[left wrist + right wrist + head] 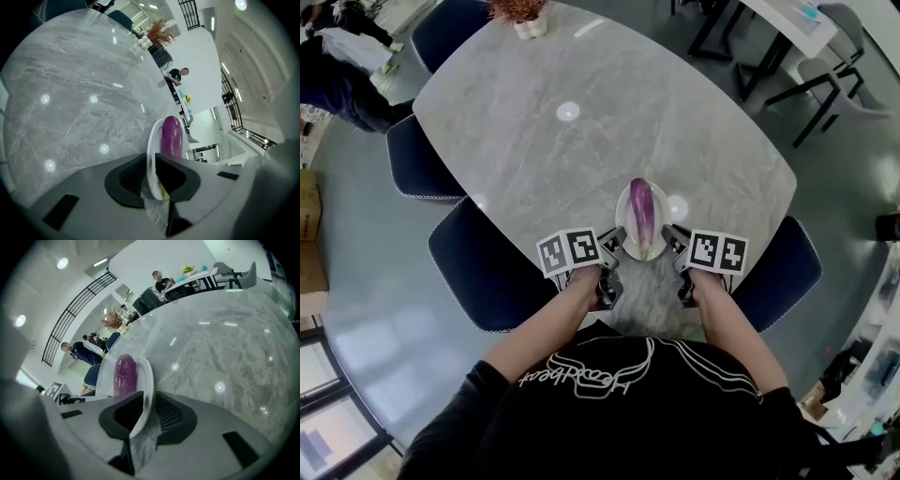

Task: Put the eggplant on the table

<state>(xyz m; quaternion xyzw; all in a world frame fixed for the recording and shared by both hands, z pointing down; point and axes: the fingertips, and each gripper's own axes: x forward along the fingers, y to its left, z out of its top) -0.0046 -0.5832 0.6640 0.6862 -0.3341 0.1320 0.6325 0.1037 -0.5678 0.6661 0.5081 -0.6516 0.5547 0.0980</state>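
A purple eggplant (643, 214) lies lengthwise on a small white oval plate (627, 223) over the near edge of the grey marble table (581, 141). My left gripper (615, 247) is shut on the plate's left rim. My right gripper (674, 246) is shut on the right rim. In the left gripper view the plate's rim (151, 150) stands edge-on between the jaws of the left gripper (151, 174), with the eggplant (171, 136) beyond. The right gripper view shows the right gripper (149, 411) clamped on the plate (146, 380) beside the eggplant (124, 373). Whether the plate rests on the table I cannot tell.
Dark blue chairs (473, 267) (783, 267) stand on both sides of me, and more (412, 164) line the left side. A white vase with a dried plant (525, 17) stands at the table's far end. People sit at other tables (161, 282) in the background.
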